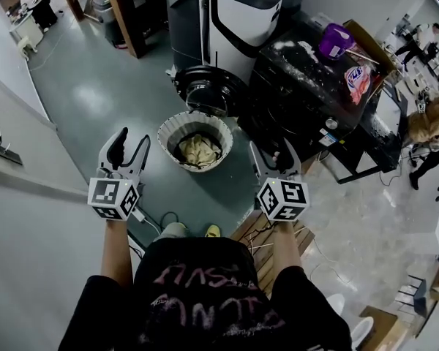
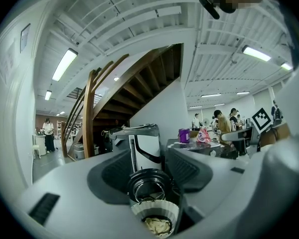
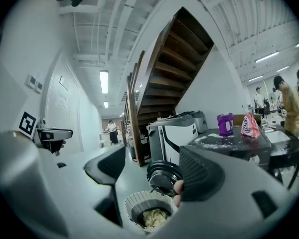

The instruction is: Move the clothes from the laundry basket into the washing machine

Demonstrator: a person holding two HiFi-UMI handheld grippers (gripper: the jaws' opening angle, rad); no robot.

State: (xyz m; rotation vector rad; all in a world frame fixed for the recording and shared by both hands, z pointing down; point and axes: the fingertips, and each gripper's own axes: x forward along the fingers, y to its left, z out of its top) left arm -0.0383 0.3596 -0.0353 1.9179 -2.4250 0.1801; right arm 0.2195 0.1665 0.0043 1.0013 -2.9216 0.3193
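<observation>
A white ribbed laundry basket (image 1: pixel 177 127) stands on the floor in front of me with pale yellow clothes (image 1: pixel 197 150) bunched inside. Just beyond it the washing machine (image 1: pixel 230 22) has its round dark door (image 1: pixel 205 90) swung open. My left gripper (image 1: pixel 129 152) hangs left of the basket and my right gripper (image 1: pixel 274 156) right of it. Both are open, level, above the floor and hold nothing. The left gripper view shows basket (image 2: pixel 155 210) and door (image 2: pixel 150 184) between the jaws. So does the right gripper view: basket (image 3: pixel 139 203), door (image 3: pixel 164 176).
A black counter (image 1: pixel 307 86) stands right of the washer with a purple jug (image 1: pixel 336 40) and a pink bag (image 1: pixel 360 82) on it. A wooden staircase (image 3: pixel 159 83) rises behind. A person (image 1: pixel 432 134) works at the right. Cables and a wooden pallet (image 1: pixel 252 232) lie by my feet.
</observation>
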